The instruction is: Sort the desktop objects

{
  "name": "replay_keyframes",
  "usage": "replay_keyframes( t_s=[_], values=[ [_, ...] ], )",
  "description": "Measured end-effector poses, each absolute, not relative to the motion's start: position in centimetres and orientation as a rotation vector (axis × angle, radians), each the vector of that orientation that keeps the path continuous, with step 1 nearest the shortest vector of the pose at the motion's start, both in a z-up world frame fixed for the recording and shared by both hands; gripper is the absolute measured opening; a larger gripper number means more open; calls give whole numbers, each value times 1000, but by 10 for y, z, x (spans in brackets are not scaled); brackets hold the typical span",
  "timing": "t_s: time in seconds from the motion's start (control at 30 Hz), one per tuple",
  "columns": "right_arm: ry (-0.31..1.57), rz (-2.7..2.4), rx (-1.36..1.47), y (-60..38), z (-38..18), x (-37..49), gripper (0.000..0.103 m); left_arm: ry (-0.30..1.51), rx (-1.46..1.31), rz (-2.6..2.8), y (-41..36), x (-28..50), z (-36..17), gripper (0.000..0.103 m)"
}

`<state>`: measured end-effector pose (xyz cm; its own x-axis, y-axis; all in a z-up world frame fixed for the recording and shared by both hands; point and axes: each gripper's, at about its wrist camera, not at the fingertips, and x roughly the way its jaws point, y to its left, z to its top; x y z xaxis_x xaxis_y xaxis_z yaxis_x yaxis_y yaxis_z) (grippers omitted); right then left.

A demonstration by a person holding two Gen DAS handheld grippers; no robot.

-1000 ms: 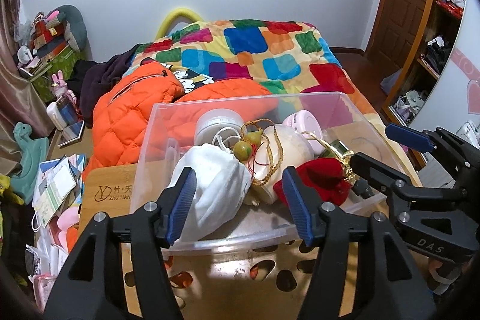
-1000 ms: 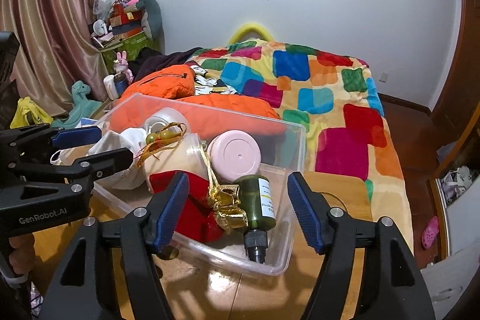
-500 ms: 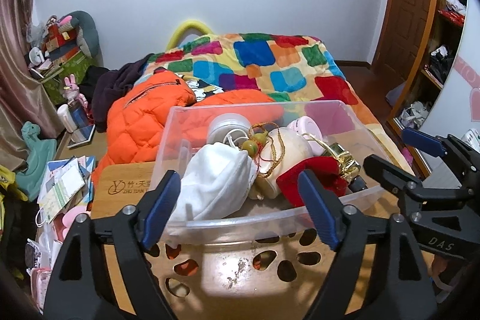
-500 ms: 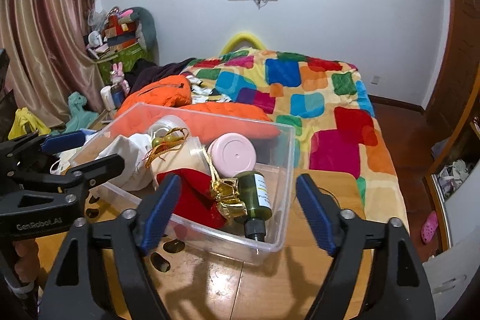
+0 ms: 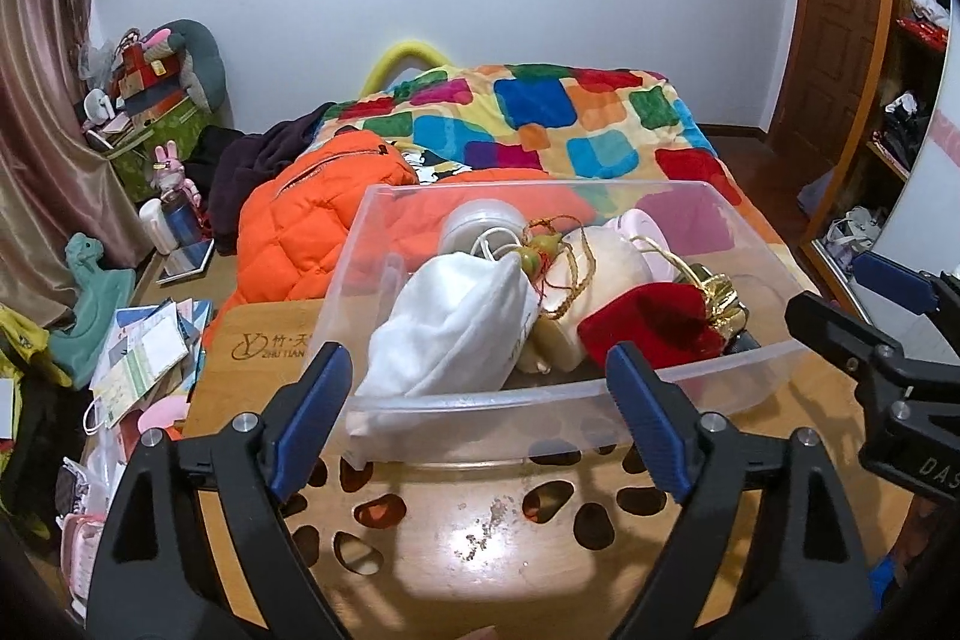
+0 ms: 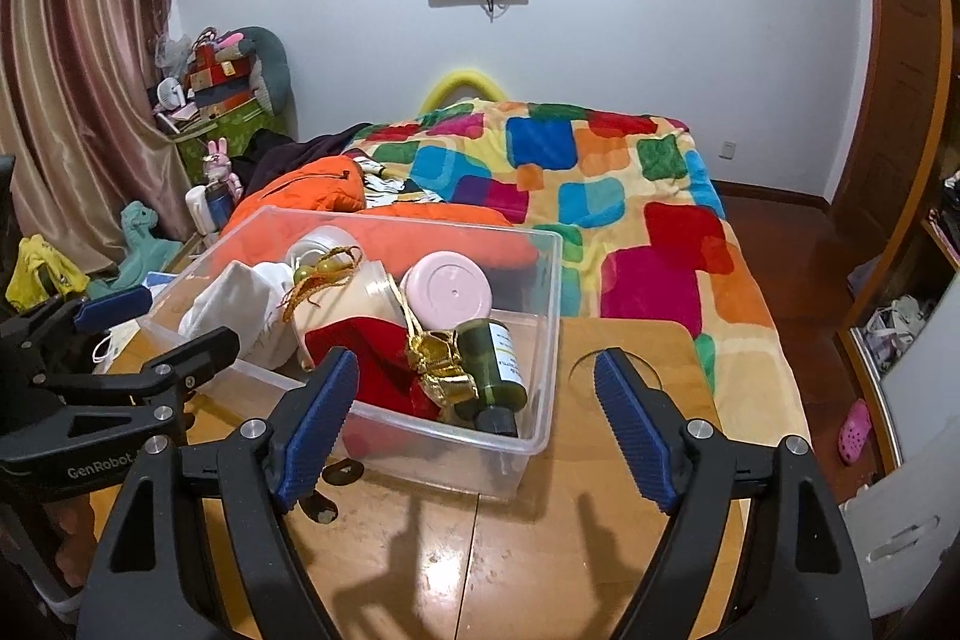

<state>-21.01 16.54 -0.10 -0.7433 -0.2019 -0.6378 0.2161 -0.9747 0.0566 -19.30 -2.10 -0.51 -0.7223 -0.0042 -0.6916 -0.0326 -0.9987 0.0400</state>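
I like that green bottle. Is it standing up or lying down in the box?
Lying down. The green bottle rests on its side in the clear box, black cap toward the near wall.

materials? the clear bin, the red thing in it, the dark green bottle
Clear bin: looks like thin glossy translucent plastic; contents show through its walls.
Red pouch: probably velvet-like fabric, matte, soft folds.
Dark green bottle: glass or plastic, can't tell; glossy, tinted, paper label, black cap.

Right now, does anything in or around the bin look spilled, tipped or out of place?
Nothing spilled. In the clear bin the green bottle lies on its side, cap towards the near wall, and a gold cord trails loosely over the heap. Small crumbs dot the wooden table in front.
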Motion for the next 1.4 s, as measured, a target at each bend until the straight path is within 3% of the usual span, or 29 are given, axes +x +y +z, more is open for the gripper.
replay_keyframes(
  t_s=[1.4],
  values=[
    [-32,-2708,1042,170,-12,-185,79,26,-1075,2930,-12,-166,-4,88]
  ],
)
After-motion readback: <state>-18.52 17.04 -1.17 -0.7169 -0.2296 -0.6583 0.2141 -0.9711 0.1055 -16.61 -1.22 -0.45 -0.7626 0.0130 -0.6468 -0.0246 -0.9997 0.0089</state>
